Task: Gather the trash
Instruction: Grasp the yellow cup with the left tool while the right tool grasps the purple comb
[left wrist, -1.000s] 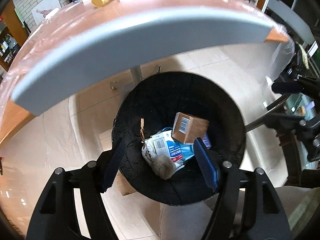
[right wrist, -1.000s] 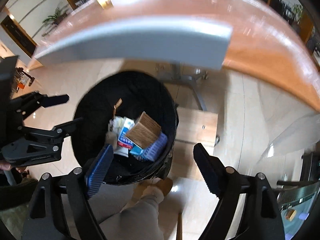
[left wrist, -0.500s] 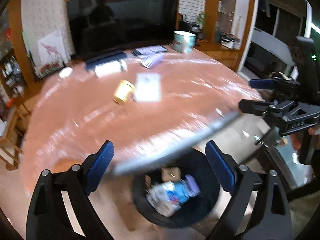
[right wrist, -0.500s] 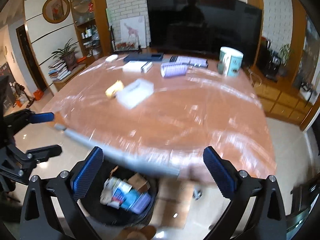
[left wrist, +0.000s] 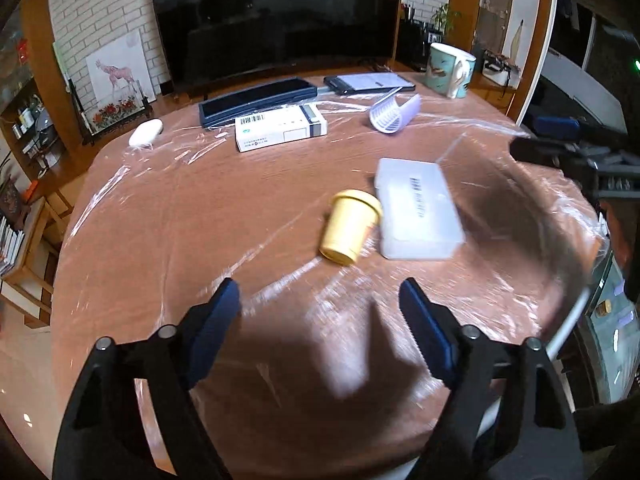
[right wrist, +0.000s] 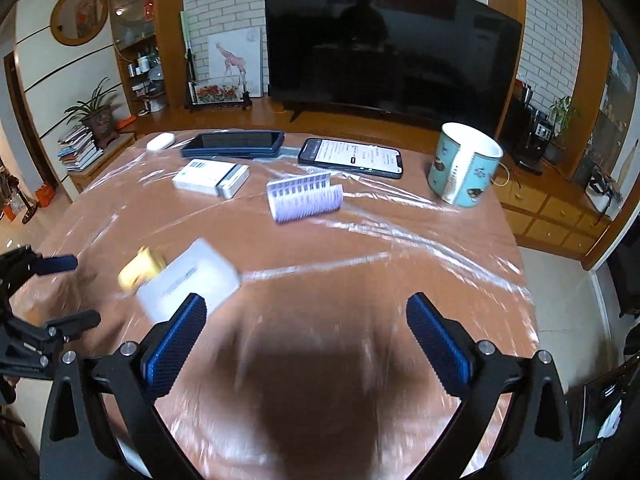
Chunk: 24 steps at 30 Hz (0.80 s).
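Observation:
Both views look down on a round wooden table (left wrist: 168,216) under clear film. A yellow paper cup (left wrist: 350,226) (right wrist: 142,268) lies on its side against a flat translucent plastic box (left wrist: 418,210) (right wrist: 188,280). Farther back lie a white medicine box (left wrist: 280,132) (right wrist: 212,178) and a curved purple-white ribbed piece (left wrist: 394,114) (right wrist: 304,196). My left gripper (left wrist: 320,320) hovers short of the cup, its jaws closing with nothing between them. My right gripper (right wrist: 306,332) stands wide open and empty over the near table edge, right of the plastic box.
At the back of the table are a dark blue case (left wrist: 256,100), a phone (right wrist: 352,156) with its screen lit, a teal mug (right wrist: 464,164) and a small white oval object (left wrist: 146,132). A large black TV (right wrist: 392,56) stands behind.
Both grippers have risen from over the black trash bin, which held a brown box and wrappers, to above the table top. The bin has dropped out of view. The right jaws have widened.

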Tool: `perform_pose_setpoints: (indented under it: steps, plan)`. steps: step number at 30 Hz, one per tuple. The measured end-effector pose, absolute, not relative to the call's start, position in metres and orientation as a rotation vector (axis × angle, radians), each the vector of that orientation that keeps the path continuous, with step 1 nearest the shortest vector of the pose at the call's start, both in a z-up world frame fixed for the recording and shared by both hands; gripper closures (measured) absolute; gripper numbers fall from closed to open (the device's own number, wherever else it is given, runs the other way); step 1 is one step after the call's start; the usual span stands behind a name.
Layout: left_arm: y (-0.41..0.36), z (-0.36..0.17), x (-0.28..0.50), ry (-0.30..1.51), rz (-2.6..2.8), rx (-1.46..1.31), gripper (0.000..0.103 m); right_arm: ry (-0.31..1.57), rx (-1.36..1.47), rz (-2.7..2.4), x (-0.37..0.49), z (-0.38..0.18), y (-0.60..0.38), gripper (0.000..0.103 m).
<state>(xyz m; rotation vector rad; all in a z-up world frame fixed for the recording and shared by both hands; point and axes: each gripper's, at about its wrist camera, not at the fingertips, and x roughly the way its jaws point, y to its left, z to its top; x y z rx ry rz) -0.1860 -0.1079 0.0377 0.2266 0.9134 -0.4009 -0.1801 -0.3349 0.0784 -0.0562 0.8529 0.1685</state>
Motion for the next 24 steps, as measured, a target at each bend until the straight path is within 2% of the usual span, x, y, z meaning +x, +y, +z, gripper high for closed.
perform_pose_setpoints:
  steps: [3, 9, 17, 19, 20, 24]
  plan:
    - [-0.113, 0.032, -0.172, 0.927, -0.437, 0.258, 0.029, 0.866, -0.064, 0.169, -0.153, 0.072, -0.33, 0.004]
    - [-0.133, 0.024, -0.151, 0.915, -0.494, 0.366, 0.031, 0.907, -0.076, 0.172, -0.097, 0.054, -0.323, 0.004]
    - [-0.138, 0.022, -0.135, 0.92, -0.569, 0.356, 0.031, 0.946, -0.042, 0.225, -0.047, 0.033, -0.315, 0.004]
    - [-0.138, 0.021, -0.132, 0.924, -0.578, 0.354, 0.036, 0.955, -0.039, 0.232, -0.041, 0.028, -0.311, 0.004]
    - [-0.138, 0.019, -0.129, 0.934, -0.584, 0.353, 0.043, 0.959, -0.04, 0.232, -0.038, 0.026, -0.31, 0.004]
    - [-0.136, 0.018, -0.123, 0.946, -0.601, 0.334, 0.05, 0.967, -0.024, 0.246, -0.031, 0.02, -0.309, 0.006]
